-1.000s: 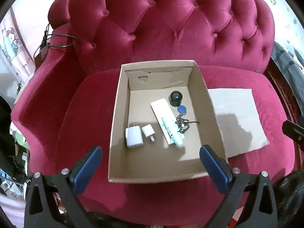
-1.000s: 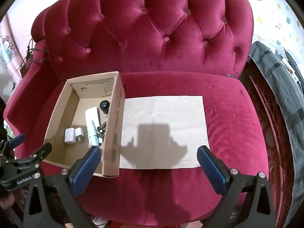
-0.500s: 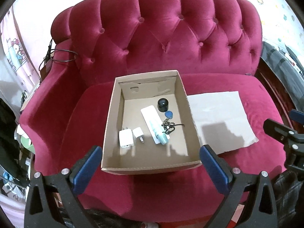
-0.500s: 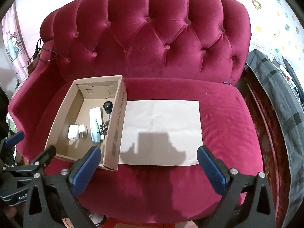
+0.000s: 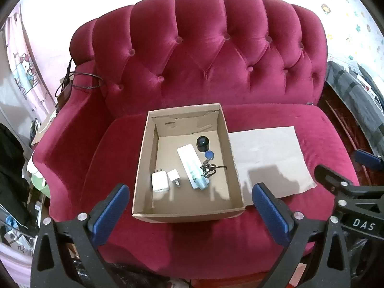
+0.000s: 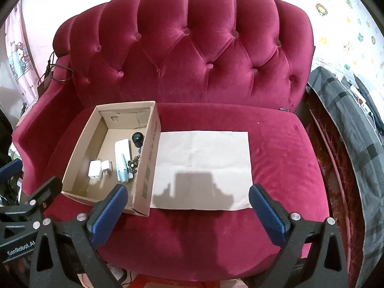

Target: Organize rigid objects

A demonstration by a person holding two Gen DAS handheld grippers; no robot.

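Observation:
An open cardboard box sits on the left of a red sofa seat. Inside lie two white chargers, a white flat remote-like slab with a pale blue tube on it, a black round cap, and keys with a blue tag. A bare brown paper sheet lies to the right of the box. My left gripper is open and empty in front of the box. My right gripper is open and empty in front of the paper.
The red tufted sofa has a high back and a raised left arm with a black cable on it. A grey checked cloth lies at the right. Clutter stands on the floor at the left.
Both grippers have pulled back and up from the sofa, so the box and paper look smaller and farther. Nothing in the box has moved.

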